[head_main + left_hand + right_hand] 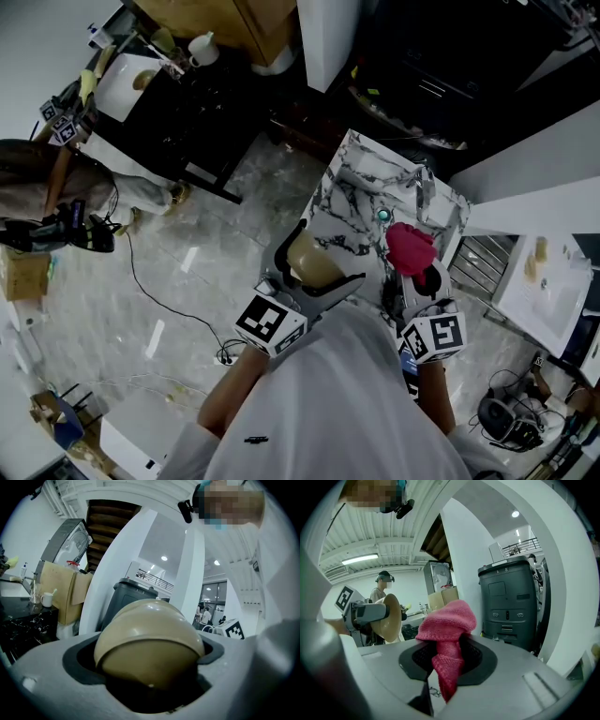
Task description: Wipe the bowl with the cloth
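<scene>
Seen from above, a person held a claw in each hand in front of a marble-patterned worktop [370,183].

The left claw [317,274] was clamped on a tan bowl [307,255], with one jaw on each side of it. The bowl was held up in the air, off the worktop. In the left gripper view its smooth rounded body filled the gap between the jaws. In the right gripper view it showed tipped on its side.

The right claw [420,281] was pinched on a pink cloth [410,246]. In the right gripper view a bunched knitted lump of the cloth stood above the jaws and a narrow tail hung down between them. The cloth was also in the air, off the worktop. It sat just to the right of the bowl in the head view, near it but not touching.

A white cube [270,323] with black square markers sat on the left claw, and a matching one on the right. A dark grey bin [511,602] stood behind the cloth in the right gripper view. Pale marbled floor [187,272] lay to the left of the worktop.
</scene>
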Tool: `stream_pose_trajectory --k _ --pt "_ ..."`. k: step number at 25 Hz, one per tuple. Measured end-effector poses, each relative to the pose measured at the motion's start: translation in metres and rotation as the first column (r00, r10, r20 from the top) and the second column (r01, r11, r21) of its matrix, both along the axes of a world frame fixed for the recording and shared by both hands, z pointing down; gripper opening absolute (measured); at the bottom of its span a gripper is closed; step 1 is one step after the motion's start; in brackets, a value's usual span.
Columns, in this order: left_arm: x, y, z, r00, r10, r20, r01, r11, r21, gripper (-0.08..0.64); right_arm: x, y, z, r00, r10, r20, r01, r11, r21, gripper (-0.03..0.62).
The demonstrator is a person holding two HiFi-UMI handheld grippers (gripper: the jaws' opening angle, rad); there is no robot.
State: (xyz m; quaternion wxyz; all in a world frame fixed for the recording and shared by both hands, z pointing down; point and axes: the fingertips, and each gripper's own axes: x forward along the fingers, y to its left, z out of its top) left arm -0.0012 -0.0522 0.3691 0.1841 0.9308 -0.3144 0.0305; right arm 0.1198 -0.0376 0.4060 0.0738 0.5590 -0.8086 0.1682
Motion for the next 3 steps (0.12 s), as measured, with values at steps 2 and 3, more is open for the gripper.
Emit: stream_pose_trajectory --k 2,3 --pt "0.0023 0.0012 0.0022 1.000 0.008 0.000 -0.008 1.000 -0.005 0.555 -0.0002 -0.0005 0.0020 1.000 0.005 -0.002 -0.005 1.000 -0.006 0.084" --pt "0.0036 0.0019 0.0035 1.000 0.013 0.000 -0.013 1.000 -0.008 0.556 -0.0002 -0.0008 0.0030 1.000 0.007 -0.003 -0.007 1.000 -0.010 0.084"
